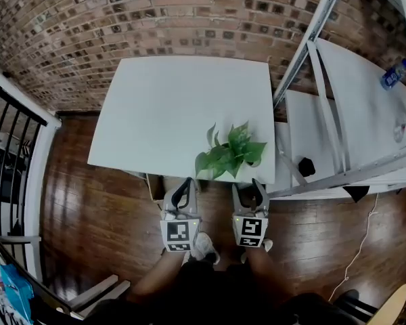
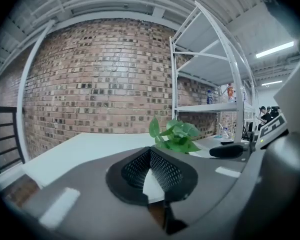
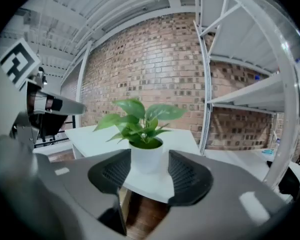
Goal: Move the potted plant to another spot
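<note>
The plant (image 1: 230, 153) is found in its white pot (image 3: 146, 159) near the front right corner of the table (image 1: 169, 107), close to the front edge, with leaves spread wider than the pot. The right gripper (image 1: 249, 187) is held short of that edge, level with the pot and lined up on it; its jaws are parted about halfway and nothing is touched by them. The left gripper (image 1: 185, 184) is held beside it, also short of the table, with its jaws closed together on nothing. The main risk is judged to lie in the gap of the right jaws: it may prove narrower than the pot, so that the pot would be pushed across the table or tipped instead of being enclosed. A leaf could be pinched if the jaws are brought in too high. The glazed, rounded wall could be let slip under a light grip, and a drop so near the front edge would end on the floor (image 1: 108, 202). The rack (image 1: 311, 53) at the right edge could be struck if the plant is carried that way.
</note>
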Demonstrator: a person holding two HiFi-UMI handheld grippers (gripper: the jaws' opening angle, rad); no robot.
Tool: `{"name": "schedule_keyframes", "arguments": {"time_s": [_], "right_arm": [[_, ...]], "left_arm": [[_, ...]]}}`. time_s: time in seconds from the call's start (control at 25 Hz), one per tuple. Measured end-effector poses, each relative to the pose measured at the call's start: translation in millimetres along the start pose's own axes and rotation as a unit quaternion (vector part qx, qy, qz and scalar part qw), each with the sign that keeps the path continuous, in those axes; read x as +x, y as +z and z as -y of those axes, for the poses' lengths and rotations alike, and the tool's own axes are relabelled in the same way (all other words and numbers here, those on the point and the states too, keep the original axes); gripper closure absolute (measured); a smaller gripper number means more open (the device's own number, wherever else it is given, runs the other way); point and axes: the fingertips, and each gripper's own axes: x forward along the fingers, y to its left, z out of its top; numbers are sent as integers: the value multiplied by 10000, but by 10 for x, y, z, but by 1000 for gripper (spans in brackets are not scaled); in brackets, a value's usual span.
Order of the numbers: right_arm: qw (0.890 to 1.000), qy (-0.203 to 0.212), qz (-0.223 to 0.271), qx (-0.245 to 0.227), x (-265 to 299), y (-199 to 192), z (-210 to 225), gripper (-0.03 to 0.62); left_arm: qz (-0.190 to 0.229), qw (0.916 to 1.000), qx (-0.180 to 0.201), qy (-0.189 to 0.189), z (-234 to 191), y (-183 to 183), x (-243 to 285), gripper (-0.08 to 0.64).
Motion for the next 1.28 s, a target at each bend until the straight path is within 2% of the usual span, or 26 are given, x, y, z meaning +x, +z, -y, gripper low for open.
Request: {"name": "schedule_keyframes", "arguments": {"time_s": [0.16, 0.24, 0.44, 0.64, 0.84, 1.28], "right_arm": [[9979, -17, 649, -88, -238, 602, 53, 527], [9967, 31, 811, -79, -275, 834, 49, 591], [9951, 176, 972, 54, -430, 1251, 7, 591], [9947, 388, 947, 54, -552, 1428, -60, 591], [9950, 493, 871, 0, -627, 1474, -108, 591], [9895, 630, 1303, 4, -780, 1645, -176, 591]], "left_arm": [[106, 9998, 160, -56, 161, 169, -137, 543], [175, 9997, 164, -43, 231, 262, -162, 543], [313, 9994, 142, -26, 427, 598, -193, 543], [434, 9990, 104, 60, 559, 927, -214, 543], [551, 9984, -33, -81, 683, 1036, -281, 543], [726, 9970, -28, -266, 800, 1186, -332, 543]]}}
